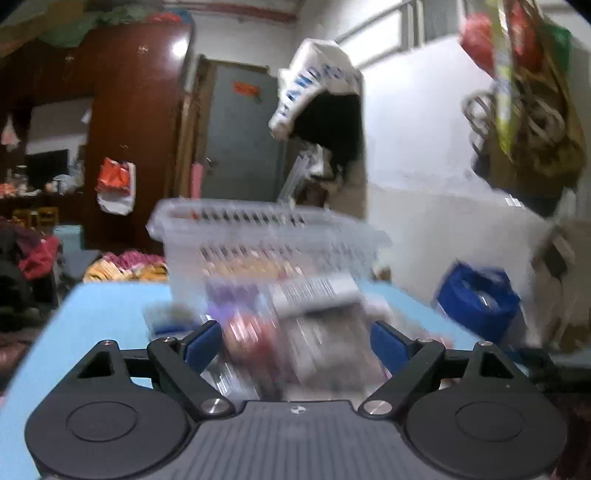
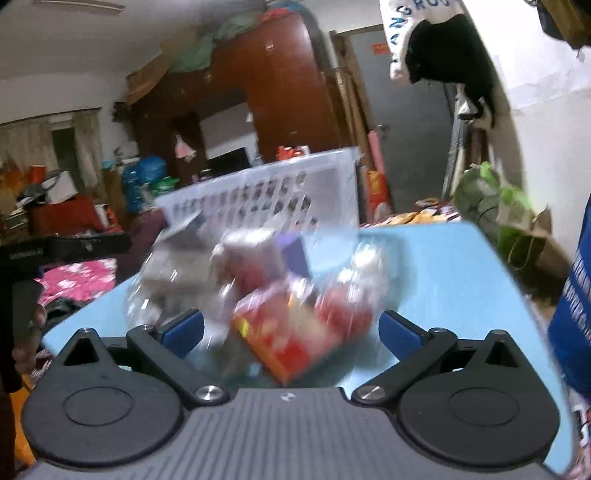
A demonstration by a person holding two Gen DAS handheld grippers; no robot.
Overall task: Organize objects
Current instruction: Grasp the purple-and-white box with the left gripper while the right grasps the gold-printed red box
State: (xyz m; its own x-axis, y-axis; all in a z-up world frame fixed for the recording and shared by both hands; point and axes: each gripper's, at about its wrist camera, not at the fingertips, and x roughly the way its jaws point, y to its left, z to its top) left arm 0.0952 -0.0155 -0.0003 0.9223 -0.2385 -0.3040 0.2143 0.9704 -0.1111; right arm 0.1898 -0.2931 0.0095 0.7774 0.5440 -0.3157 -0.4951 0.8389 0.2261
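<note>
Because the boxes lie heaped on the blue surface directly ahead of both tools, the left tool and right tool stand open, gripping nothing, with the basket beyond the heap, presumably to receive them.

— Any lettering legible?
— Blue capitals on the white bag hanging by the door, cut off by the frame: "ANGRO" readable in the right wrist view; same white bag in the left wrist view, only "AN" clear.
— Boxes, door sticker?
— Blurred; unreadable.
</note>
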